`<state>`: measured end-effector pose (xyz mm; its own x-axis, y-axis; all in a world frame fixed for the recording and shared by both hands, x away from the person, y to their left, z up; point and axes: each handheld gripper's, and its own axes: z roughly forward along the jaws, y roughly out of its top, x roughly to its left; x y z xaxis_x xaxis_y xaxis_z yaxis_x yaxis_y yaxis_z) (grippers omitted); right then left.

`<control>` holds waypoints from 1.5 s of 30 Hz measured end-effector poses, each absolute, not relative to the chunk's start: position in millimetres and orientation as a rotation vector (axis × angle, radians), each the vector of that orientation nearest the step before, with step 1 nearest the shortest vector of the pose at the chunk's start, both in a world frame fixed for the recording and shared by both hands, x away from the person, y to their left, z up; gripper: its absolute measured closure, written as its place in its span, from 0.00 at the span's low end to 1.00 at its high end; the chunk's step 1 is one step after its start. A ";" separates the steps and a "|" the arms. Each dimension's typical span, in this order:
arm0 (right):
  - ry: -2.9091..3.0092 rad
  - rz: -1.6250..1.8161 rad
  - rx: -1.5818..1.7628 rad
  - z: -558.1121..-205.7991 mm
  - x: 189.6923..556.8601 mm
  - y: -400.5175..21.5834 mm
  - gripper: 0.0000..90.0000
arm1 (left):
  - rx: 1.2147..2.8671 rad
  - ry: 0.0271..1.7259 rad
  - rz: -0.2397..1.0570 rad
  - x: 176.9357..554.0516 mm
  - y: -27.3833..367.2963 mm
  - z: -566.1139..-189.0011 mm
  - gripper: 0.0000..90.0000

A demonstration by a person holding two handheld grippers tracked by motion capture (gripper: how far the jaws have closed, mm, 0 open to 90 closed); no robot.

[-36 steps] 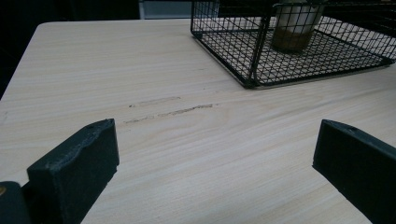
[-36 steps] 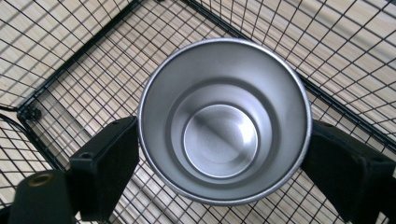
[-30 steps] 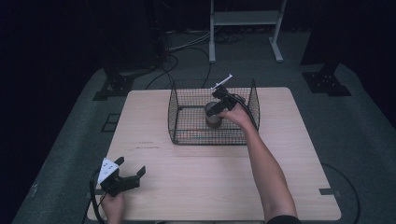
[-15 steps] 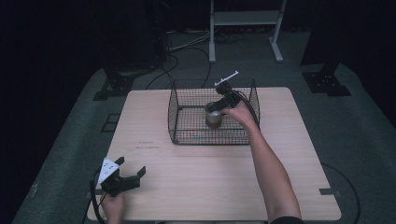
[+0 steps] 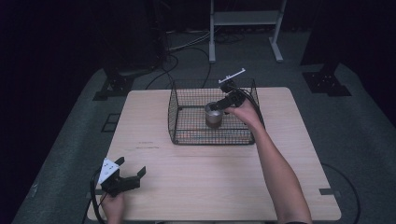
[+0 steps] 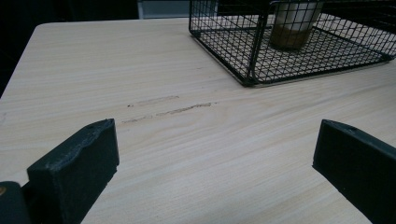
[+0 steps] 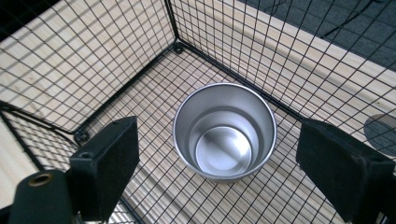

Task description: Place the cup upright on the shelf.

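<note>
Left gripper (image 5: 133,176): held low at the near left corner of the desk (image 5: 210,186) by the person's left hand (image 5: 113,205), which enters from the near edge. Its fingers (image 6: 74,172) are spread wide apart with nothing between them, pointing toward the far right. In the left gripper view both fingers sit just above bare wood, and the right one is cut off by the picture edge. A pair of faint dark scuff marks (image 6: 168,108) lies on the desk ahead of the fingers.

Right forearm (image 5: 280,172): extends from the near right edge diagonally toward the far centre, with the right hand (image 5: 245,111) raised over the wire basket (image 5: 187,135). The right gripper (image 5: 219,108) is angled downward into the basket from the right. Its fingers (image 7: 105,163) are apart, one on each side of the metal cup (image 7: 225,130), and touch neither wall of it in the right gripper view.

Metal cup: stands upright on the basket floor, right of centre, open end up, interior empty. In the left gripper view its rim is cut off by the top edge and its body is seen through the mesh.

Wire basket: black, rectangular, on the far half of the desk. Its far right corner is hidden behind the right hand.
</note>
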<state>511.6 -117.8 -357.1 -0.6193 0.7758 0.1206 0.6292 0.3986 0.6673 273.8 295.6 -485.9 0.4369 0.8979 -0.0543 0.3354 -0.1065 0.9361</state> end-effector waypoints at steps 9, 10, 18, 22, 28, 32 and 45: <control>2.405 1.114 1.255 -349.4 501.3 -132.2 0.14 | 1.674 1.089 0.689 274.2 295.8 -485.9 0.00; 2.401 1.129 1.258 -348.4 500.1 -133.8 0.14 | 1.673 1.089 0.689 274.2 295.5 -485.9 0.00; 2.392 1.166 1.232 -342.2 487.4 -142.2 0.14 | 1.672 1.086 0.691 274.0 295.0 -486.2 0.00; 2.396 1.167 1.223 -341.8 482.3 -146.1 0.14 | 1.673 1.086 0.692 274.0 294.8 -486.2 0.00; 2.402 1.185 1.216 -341.1 475.0 -151.6 0.14 | 1.673 1.085 0.692 274.1 294.6 -486.3 0.00; 2.411 1.190 1.203 -340.8 468.9 -153.3 0.14 | 1.675 1.086 0.692 274.0 294.6 -486.2 0.00; 2.432 1.231 1.171 -345.9 450.6 -159.2 0.15 | 1.676 1.086 0.694 273.8 294.5 -486.2 0.00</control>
<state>450.6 -159.2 -345.9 -0.6755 0.7146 0.1818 0.5697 0.3493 0.7439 273.8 294.5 -486.2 0.4365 0.8986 -0.0447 0.3367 -0.1170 0.9343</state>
